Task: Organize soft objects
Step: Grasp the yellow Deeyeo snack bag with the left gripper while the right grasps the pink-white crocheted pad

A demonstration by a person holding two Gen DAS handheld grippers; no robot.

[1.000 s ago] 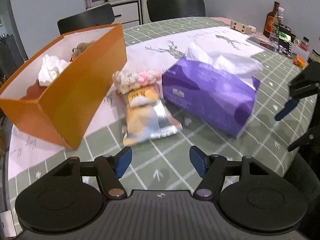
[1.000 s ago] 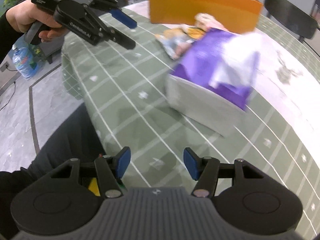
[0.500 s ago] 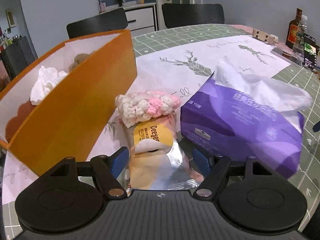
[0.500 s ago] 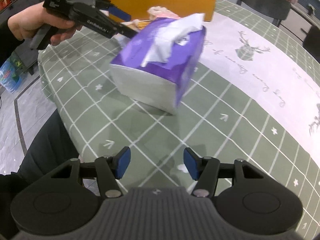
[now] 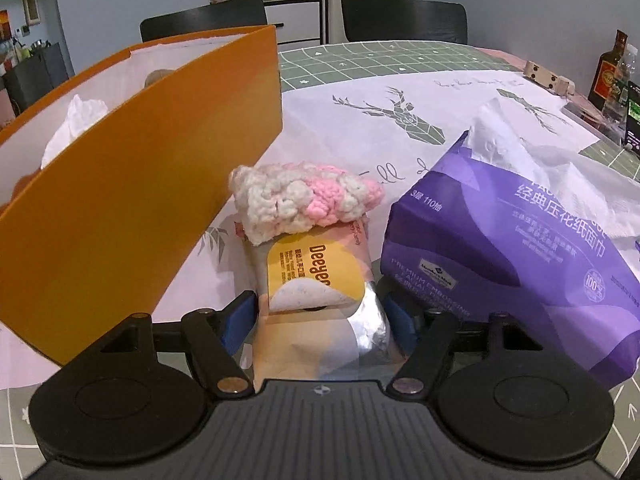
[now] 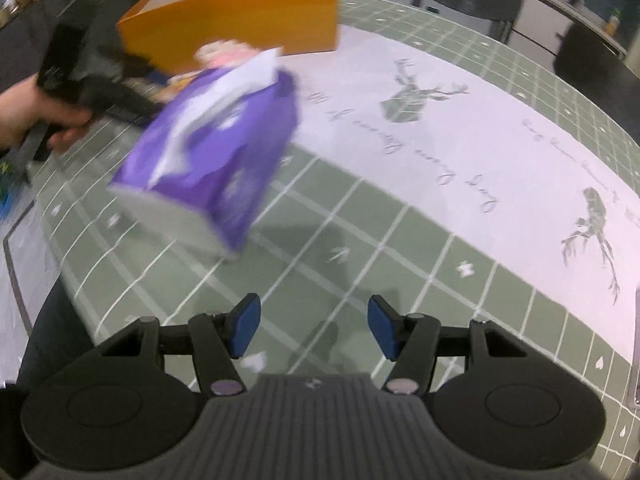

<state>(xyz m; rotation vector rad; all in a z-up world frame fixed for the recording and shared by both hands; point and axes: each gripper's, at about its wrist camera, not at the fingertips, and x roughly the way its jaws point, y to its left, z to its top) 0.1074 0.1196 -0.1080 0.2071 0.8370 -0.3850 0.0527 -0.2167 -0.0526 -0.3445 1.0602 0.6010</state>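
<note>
One orange box (image 5: 132, 216) is seen on the table (image 5: 360, 60), open at the top, with one crumpled white tissue (image 5: 76, 120) and a brownish item, mostly hidden, inside it. Just beside the box, one snack packet (image 5: 316, 300) lies flat, and one pink-and-white crocheted piece (image 5: 304, 200) rests on its far end. To the right of these, one purple tissue pack (image 5: 512, 280) is found, with white tissue pulled up from its slot.

The left gripper (image 5: 320, 318) is placed low over the packet, with its two blue pads (image 5: 238, 320) on either side of the packet's near end. Its jaws are closing on the packet; whether the pads already press on the wrapper cannot be told.

The right gripper (image 6: 314, 326) is held above the green squares of the cloth, well apart from the pack, with its two pads set partly apart and nothing between them. In the right wrist view, blurred, one hand (image 6: 36, 120) is seen gripping the left tool beyond the pack.

Two dark chairs (image 5: 404, 16) are seen behind the table, and one brown bottle (image 5: 608, 72) at its far right edge.
</note>
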